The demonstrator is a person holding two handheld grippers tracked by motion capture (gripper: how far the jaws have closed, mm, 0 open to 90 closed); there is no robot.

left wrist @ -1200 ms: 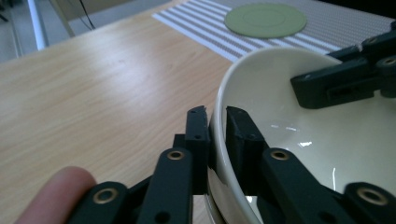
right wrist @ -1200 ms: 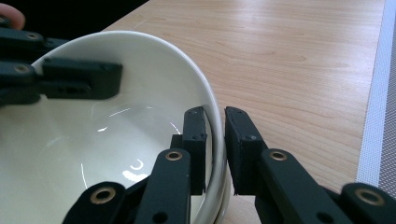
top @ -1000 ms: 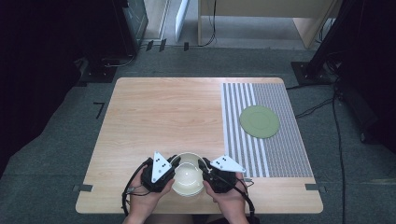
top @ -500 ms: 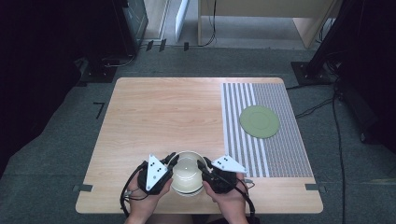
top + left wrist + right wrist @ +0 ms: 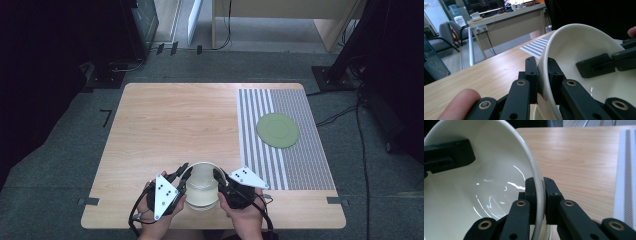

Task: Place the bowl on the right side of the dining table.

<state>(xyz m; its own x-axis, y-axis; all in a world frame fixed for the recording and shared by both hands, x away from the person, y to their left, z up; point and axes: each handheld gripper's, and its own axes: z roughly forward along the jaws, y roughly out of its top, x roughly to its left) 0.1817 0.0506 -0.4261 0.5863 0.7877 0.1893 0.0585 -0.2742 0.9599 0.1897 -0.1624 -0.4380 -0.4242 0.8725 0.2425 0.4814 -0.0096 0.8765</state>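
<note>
The cream bowl (image 5: 201,186) is at the near edge of the wooden table (image 5: 190,120), between the two hands. Each gripper holds it by the rim on opposite sides. The left gripper (image 5: 541,72) is closed on the left wall of the bowl, one jaw inside and one outside. The right gripper (image 5: 538,191) is closed on the right wall in the same way. I think two holds are used because the bowl is wide and smooth, so one pinch on the rim could let it tip or slip. In the gripper views the bowl looks tilted, and it seems lifted a little, but I cannot tell surely if it touches the table. A second pale rim seems to sit under it, perhaps another bowl.

The green plate (image 5: 278,130) lies far to the right on the striped mat (image 5: 285,150), well apart from the bowl.

Compared with the earlier pictures, little has changed: the bowl and both grippers are almost in the same place, and the plate has not moved.
</note>
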